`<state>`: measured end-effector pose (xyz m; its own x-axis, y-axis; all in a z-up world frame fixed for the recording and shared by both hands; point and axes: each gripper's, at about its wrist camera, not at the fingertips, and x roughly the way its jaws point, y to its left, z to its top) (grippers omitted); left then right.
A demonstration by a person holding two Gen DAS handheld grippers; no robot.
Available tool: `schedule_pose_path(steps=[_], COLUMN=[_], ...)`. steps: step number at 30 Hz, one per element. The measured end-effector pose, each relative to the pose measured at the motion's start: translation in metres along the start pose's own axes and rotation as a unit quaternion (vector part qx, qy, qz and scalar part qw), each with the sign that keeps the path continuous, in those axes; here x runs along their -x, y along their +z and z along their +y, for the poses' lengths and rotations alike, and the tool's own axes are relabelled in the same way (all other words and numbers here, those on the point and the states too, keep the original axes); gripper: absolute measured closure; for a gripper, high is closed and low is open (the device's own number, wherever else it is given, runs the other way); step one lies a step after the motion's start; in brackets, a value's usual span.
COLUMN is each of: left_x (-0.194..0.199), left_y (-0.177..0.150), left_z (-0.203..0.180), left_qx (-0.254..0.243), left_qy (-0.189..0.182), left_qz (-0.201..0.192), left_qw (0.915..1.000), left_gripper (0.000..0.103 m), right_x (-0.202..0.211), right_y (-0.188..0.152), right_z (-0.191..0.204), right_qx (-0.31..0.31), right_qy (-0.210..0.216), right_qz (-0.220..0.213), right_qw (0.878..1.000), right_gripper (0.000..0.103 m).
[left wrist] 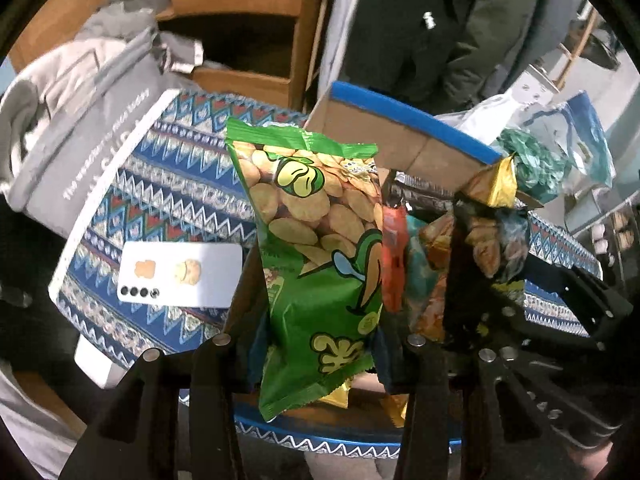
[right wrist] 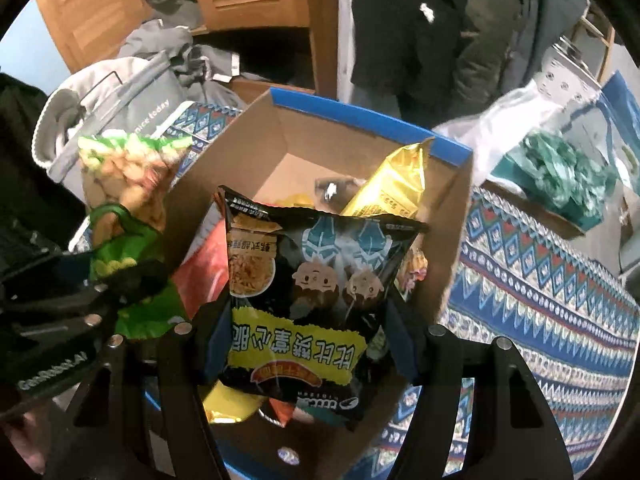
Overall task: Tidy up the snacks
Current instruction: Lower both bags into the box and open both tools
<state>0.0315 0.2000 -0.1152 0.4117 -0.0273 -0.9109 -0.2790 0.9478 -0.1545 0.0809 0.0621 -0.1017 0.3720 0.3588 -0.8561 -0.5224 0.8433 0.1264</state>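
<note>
Green snack bag [left wrist: 316, 264] clamped in my left gripper [left wrist: 316, 344], hanging lengthwise so it can drop in narrow. Black snack bag [right wrist: 312, 300] pinched in my right gripper [right wrist: 304, 344], held over the cardboard box [right wrist: 456, 216], which already holds a yellow packet [right wrist: 392, 184] and other wrappers. Box sits on the patterned tablecloth [right wrist: 540, 300]; phone [left wrist: 180, 272] lies off to the side, clear of the drop zone.

Box [right wrist: 452, 248] on table [right wrist: 560, 320]; phone [left wrist: 180, 272] left; snack packets [right wrist: 392, 188] inside box.
</note>
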Motion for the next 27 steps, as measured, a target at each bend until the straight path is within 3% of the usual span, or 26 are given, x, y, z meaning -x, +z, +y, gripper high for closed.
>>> schedule_pose_path(steps=[7, 16, 27], left_x=[0.006, 0.030, 0.059], left_y=[0.002, -0.001, -0.011], left_z=[0.005, 0.003, -0.001], left_qx=[0.016, 0.022, 0.022], left_qy=[0.005, -0.020, -0.029], left_qz=[-0.014, -0.032, -0.052], left_qw=[0.9998, 0.9990, 0.9980], left_gripper=[0.034, 0.025, 0.024], right_x=[0.007, 0.029, 0.053], right_y=[0.008, 0.014, 0.008], right_z=[-0.004, -0.013, -0.023], right_qx=[-0.015, -0.033, -0.044], right_qy=[0.013, 0.023, 0.026], right_qz=[-0.008, -0.024, -0.041], right_qw=[1.000, 0.999, 0.998], right_gripper=[0.029, 0.029, 0.029])
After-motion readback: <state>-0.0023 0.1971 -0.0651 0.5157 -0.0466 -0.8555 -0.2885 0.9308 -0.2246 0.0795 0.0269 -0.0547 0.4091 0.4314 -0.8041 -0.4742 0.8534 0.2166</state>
